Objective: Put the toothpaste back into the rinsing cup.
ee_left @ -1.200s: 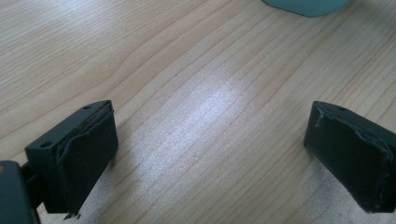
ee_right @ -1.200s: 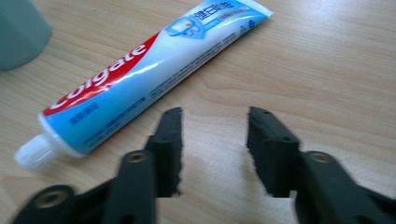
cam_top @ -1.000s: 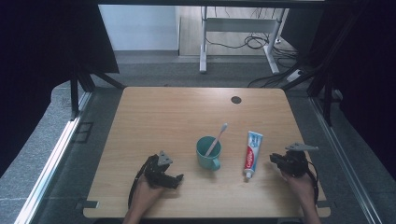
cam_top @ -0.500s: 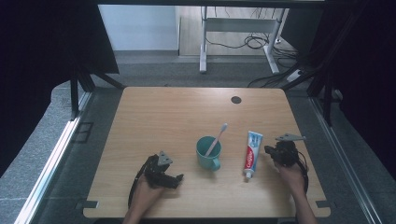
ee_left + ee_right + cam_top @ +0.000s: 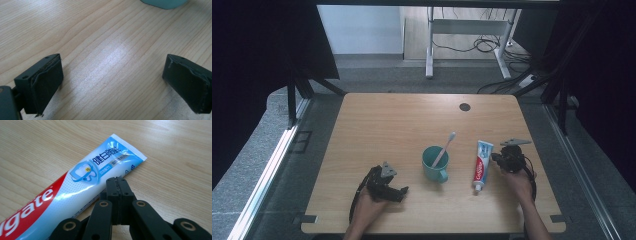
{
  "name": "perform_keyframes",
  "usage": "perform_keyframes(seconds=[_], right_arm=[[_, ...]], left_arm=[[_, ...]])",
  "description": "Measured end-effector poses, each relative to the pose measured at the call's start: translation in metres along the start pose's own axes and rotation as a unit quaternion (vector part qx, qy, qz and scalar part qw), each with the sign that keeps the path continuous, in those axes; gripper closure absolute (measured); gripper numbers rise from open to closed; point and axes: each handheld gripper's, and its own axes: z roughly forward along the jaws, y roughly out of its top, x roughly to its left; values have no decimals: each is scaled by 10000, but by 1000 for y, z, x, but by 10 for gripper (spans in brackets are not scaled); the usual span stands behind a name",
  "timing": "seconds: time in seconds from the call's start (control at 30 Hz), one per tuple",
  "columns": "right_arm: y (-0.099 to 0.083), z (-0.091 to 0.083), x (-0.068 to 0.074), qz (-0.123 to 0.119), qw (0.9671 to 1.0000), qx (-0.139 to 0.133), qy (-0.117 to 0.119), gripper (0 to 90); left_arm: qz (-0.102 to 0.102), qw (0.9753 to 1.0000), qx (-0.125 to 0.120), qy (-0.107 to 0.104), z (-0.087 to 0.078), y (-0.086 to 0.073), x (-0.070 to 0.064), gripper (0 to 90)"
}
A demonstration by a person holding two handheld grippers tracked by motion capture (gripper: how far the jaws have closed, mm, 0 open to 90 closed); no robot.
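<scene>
Blue-and-white toothpaste tube at right gripper, jaws shut beside it

Wood tabletop [image 5: 377,125] carries everything. Toothpaste tube [image 5: 482,163] lies flat in the near right part of the tabletop, crimped end toward the far edge, cap toward the near edge. Right gripper [image 5: 498,157] sits just off the tube's right side, held by the person's right hand [image 5: 517,182]. In the right gripper view the two jaws are pressed together with nothing between them, tip right at the tube's edge (touching or a hair off, can't tell). Tube [image 5: 75,192] runs diagonally past the jaws there, red band at the lower left.

Left gripper [image 5: 398,192] rests near the near edge, left of centre, in the left hand [image 5: 368,205]. Its jaws stand wide apart over bare wood, holding nothing.

Teal cup [image 5: 434,162] stands between the grippers, toothbrush [image 5: 443,148] leaning in it, head up. Cup's base edge [image 5: 163,3] shows at the top of the left gripper view.
</scene>
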Motion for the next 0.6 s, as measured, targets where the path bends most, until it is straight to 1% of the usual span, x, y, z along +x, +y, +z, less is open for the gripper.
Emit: perform_keyframes(seconds=[0.13,0.3,0.5,0.6], right_arm=[[0,7,1,41,10000,82,27,890],[3,12,3,106,9999,75,114,891],[9,20,11,82,9995,69,288,890],[14,24,17,51,9989,72,451,889]], left_arm=[[1,10000,1,0,0,0,0,30],[0,10000,0,0,0,0,0,30],[3,10000,3,-2,0,0,0,30],[0,10000,0,-3,0,0,0,30]])
